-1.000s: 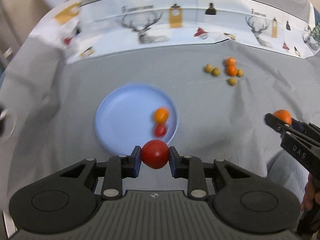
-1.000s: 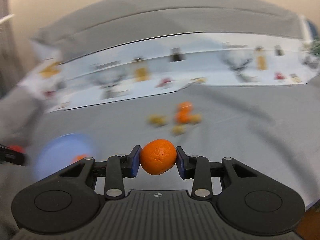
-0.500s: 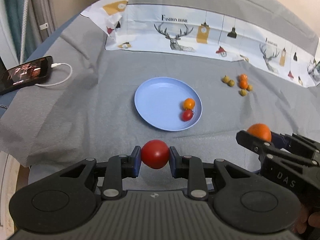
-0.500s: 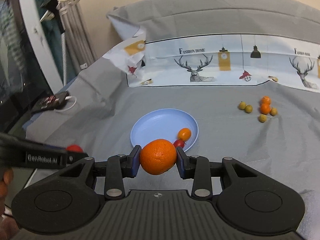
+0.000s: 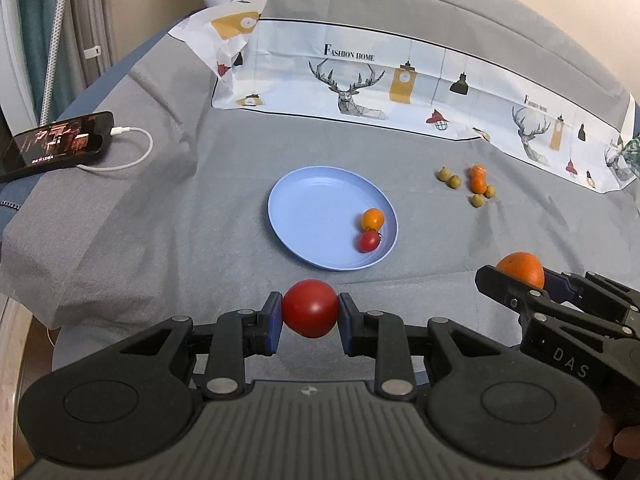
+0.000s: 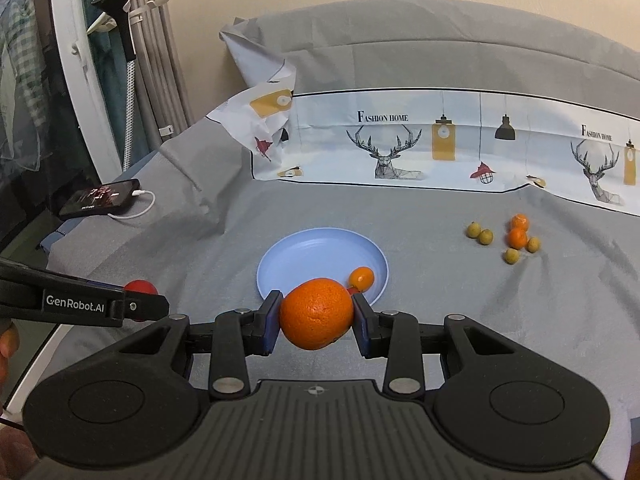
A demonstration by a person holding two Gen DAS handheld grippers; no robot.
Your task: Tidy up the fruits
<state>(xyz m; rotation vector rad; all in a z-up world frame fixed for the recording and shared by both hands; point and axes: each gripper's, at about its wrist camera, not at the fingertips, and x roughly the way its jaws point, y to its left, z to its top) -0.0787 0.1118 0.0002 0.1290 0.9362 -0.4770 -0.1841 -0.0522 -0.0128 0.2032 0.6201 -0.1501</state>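
A red tomato [image 5: 310,308] sits pinched between the blue pads of the left gripper [image 5: 310,312], held in the air short of the near edge of a blue plate [image 5: 312,208]. An orange [image 6: 316,314] is clamped the same way in the right gripper [image 6: 316,320], also off the cloth and on the near side of the plate. In the left wrist view the right gripper shows at the right edge with the orange in its tips; in the right wrist view the left gripper reaches in from the left edge with the tomato just visible at its end.

On the plate, near its right rim, lie a small orange fruit [image 5: 373,218] and a small red tomato [image 5: 369,241], touching each other. Beyond the plate to the right, on the grey bedcover [image 5: 200,240], is a loose cluster: two small oranges [image 5: 477,179] close together and four small yellow-green fruits [image 5: 448,176] around them.

Along the far side of the bedcover lies a white printed cloth [image 5: 400,84] with deer, lamps and lettering. At the left edge a phone [image 5: 56,144] with a lit screen rests on the cover, a white cable [image 5: 132,148] plugged into it.
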